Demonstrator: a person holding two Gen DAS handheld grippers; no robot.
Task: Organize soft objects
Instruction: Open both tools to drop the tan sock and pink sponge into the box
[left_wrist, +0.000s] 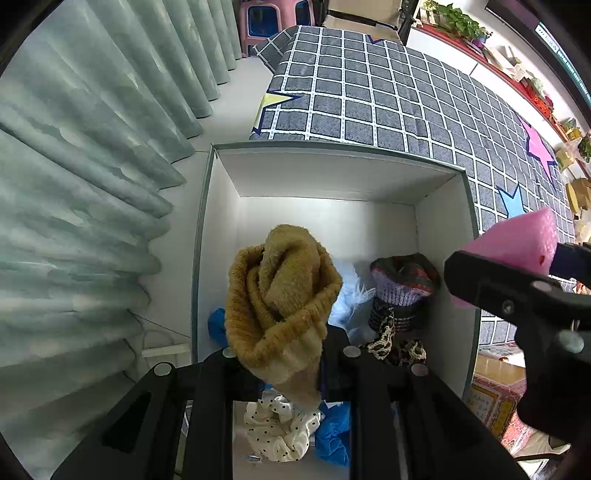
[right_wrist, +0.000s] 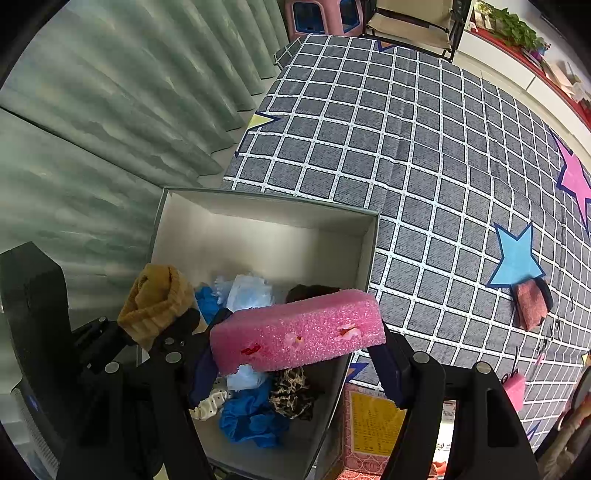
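Observation:
A white open box (left_wrist: 332, 177) stands on the floor beside the mat. My left gripper (left_wrist: 291, 354) is shut on a mustard knitted piece (left_wrist: 280, 295), which bunches up above the box's inside. My right gripper (right_wrist: 295, 354) is shut on a pink foam block (right_wrist: 295, 325), held level above the box's right side. In the right wrist view the left gripper (right_wrist: 162, 328) and the mustard knit (right_wrist: 155, 295) show at the left. Inside the box (right_wrist: 258, 236) lie blue gloves (right_wrist: 251, 413), a leopard scrunchie (right_wrist: 291, 391), a polka-dot cloth (left_wrist: 277, 424) and a dark knitted item (left_wrist: 399, 291).
A grey checked mat (right_wrist: 443, 147) with coloured stars spreads to the right of the box. On it lie a red-and-black cloth (right_wrist: 532, 302) and a small pink piece (right_wrist: 515, 387). A green curtain (left_wrist: 74, 184) hangs at the left. A red patterned packet (right_wrist: 369, 417) lies by the box.

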